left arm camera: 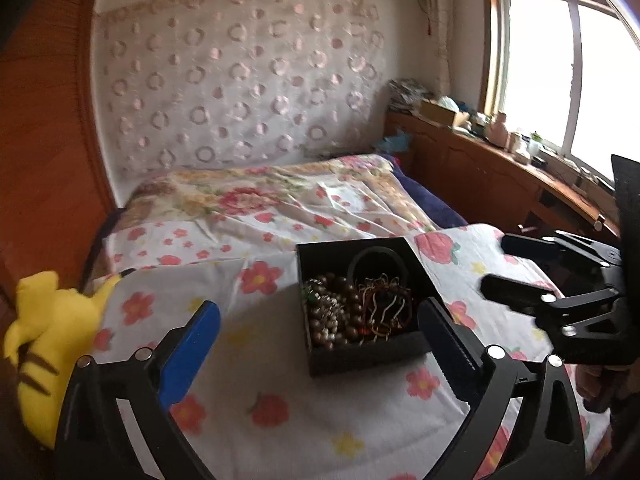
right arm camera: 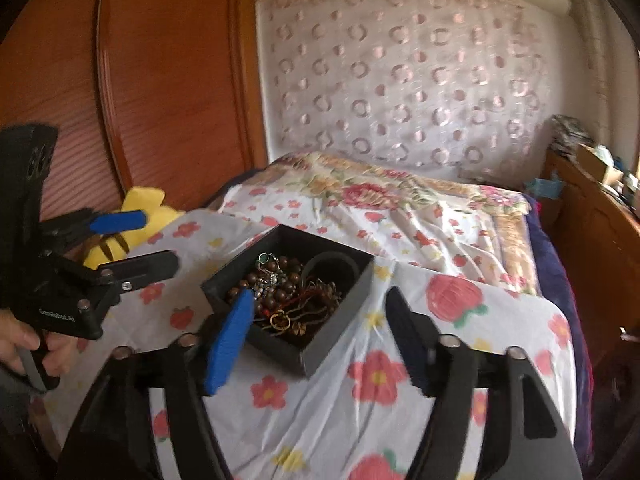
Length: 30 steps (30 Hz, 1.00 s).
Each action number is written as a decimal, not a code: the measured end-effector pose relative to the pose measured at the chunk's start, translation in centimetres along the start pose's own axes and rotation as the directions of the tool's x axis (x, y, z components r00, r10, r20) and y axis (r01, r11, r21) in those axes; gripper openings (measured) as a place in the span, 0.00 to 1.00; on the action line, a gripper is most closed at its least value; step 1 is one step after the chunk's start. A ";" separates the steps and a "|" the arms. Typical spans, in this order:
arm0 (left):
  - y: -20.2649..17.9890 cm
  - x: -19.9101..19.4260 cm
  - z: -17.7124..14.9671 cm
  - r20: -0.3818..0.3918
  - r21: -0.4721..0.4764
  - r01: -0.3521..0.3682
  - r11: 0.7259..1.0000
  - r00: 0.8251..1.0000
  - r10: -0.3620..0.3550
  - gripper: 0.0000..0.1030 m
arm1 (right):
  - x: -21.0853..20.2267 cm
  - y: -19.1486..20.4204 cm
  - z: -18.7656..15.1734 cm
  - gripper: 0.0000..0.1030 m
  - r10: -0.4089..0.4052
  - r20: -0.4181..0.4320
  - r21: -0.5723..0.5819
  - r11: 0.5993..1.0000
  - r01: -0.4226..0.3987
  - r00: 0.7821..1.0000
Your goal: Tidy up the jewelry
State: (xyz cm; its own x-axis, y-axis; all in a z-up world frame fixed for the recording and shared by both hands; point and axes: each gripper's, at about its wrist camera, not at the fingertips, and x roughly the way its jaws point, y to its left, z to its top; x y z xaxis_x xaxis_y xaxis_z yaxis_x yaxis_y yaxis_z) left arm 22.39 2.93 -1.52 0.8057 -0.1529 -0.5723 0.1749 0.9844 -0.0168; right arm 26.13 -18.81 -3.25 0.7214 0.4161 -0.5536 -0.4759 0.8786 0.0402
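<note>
The box (left arm camera: 362, 300) sits mid-cloth (left arm camera: 280, 420), near its far edge, with beads (left arm camera: 332, 312) and cords (left arm camera: 386, 304) heaped inside, seemingly unsorted; the left gripper (left arm camera: 320, 344) and right gripper (right arm camera: 320, 344) hover spread and empty; judging by this, sorting has barely begun.

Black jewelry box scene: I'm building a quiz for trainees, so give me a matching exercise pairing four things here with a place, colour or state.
Things:
1. black jewelry box
2. yellow plush toy
3. left gripper
4. window

Descriptions:
A. open, nothing between its fingers
B. lidless, holding tangled beads and bracelets
C. bright, above a wooden ledge
D. lying at the bed's edge by the wooden panel

Pairs: 1-B, 2-D, 3-A, 4-C
</note>
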 end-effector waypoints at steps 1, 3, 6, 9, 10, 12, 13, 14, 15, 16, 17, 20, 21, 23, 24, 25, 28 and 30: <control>-0.1 -0.8 -0.3 0.006 -0.001 -0.013 1.000 1.000 0.013 0.93 | -0.9 0.1 -0.3 0.78 -0.010 0.011 0.011 1.000 0.010 1.000; -0.7 -2.8 -0.9 0.018 0.003 -0.047 0.999 0.999 0.047 0.93 | -3.4 0.2 -0.9 0.91 -0.049 0.046 0.041 0.998 0.047 0.998; -1.1 -5.1 -1.5 0.033 0.003 -0.085 0.996 0.996 0.085 0.93 | -6.4 0.7 -1.8 0.98 -0.089 0.089 0.068 0.994 0.084 0.992; -1.7 -8.0 -2.5 0.064 -0.011 -0.097 0.995 0.993 0.097 0.93 | -9.2 1.3 -2.9 0.98 -0.120 0.111 0.100 0.989 0.109 0.987; -1.9 -8.8 -2.8 0.072 -0.013 -0.101 0.995 0.992 0.102 0.93 | -10.1 1.5 -3.3 0.98 -0.123 0.119 0.110 0.988 0.110 0.985; -2.5 -10.3 -3.2 0.091 -0.017 -0.112 0.994 0.989 0.113 0.93 | -11.4 1.6 -3.9 0.98 -0.142 0.120 0.135 0.983 0.125 0.983; -2.8 -11.1 -3.5 0.102 -0.024 -0.114 0.993 0.988 0.116 0.93 | -12.2 1.8 -4.3 0.98 -0.157 0.127 0.149 0.979 0.137 0.979; -3.1 -11.8 -3.8 0.111 -0.028 -0.114 0.993 0.987 0.117 0.93 | -12.9 1.8 -4.7 0.98 -0.173 0.135 0.159 0.976 0.151 0.976; -3.2 -12.4 -4.1 0.118 -0.031 -0.114 0.993 0.986 0.117 0.93 | -13.5 1.9 -5.0 0.98 -0.196 0.141 0.167 0.971 0.172 0.970; -3.5 -13.2 -4.6 0.125 -0.034 -0.117 0.993 0.985 0.120 0.93 | -14.2 2.1 -5.4 0.98 -0.216 0.148 0.172 0.967 0.190 0.965; -3.7 -13.9 -5.0 0.131 -0.041 -0.120 0.992 0.984 0.125 0.93 | -14.7 2.3 -5.8 0.98 -0.229 0.154 0.174 0.964 0.201 0.961; -4.1 -15.0 -6.0 0.131 -0.055 -0.116 0.992 0.984 0.122 0.93 | -15.9 2.9 -6.6 0.98 -0.252 0.168 0.178 0.959 0.222 0.953; -4.1 -15.2 -6.1 0.130 -0.058 -0.115 0.992 0.984 0.121 0.93 | -16.2 3.0 -6.9 0.98 -0.256 0.171 0.179 0.958 0.225 0.952; -4.2 -15.6 -6.6 0.132 -0.058 -0.115 0.992 0.984 0.122 0.93 | -16.4 3.3 -7.4 0.98 -0.253 0.174 0.177 0.959 0.223 0.952; -4.2 -15.7 -6.7 0.134 -0.058 -0.120 0.991 0.983 0.127 0.93 | -16.5 3.4 -7.6 0.98 -0.254 0.176 0.177 0.959 0.223 0.951; -4.2 -15.9 -7.0 0.136 -0.062 -0.126 0.990 0.982 0.133 0.93 | -16.5 3.4 -7.7 0.98 -0.251 0.178 0.175 0.959 0.221 0.951; -4.3 -16.3 -7.4 0.138 -0.065 -0.126 0.990 0.981 0.134 0.93 | -16.3 3.4 -7.9 0.98 -0.248 0.175 0.180 0.959 0.217 0.953; -4.5 -16.6 -7.6 0.140 -0.062 -0.131 0.989 0.980 0.139 0.93 | -16.5 3.7 -8.1 0.98 -0.247 0.175 0.177 0.960 0.217 0.953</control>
State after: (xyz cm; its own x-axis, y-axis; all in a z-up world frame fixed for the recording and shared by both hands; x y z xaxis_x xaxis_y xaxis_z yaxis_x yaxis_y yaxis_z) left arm 3.92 1.70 1.85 0.8936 -0.0256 -0.4482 0.0324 0.9994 0.0076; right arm 8.39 -24.36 -0.69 0.8932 0.2202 -0.3922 -0.2114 0.9752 0.0661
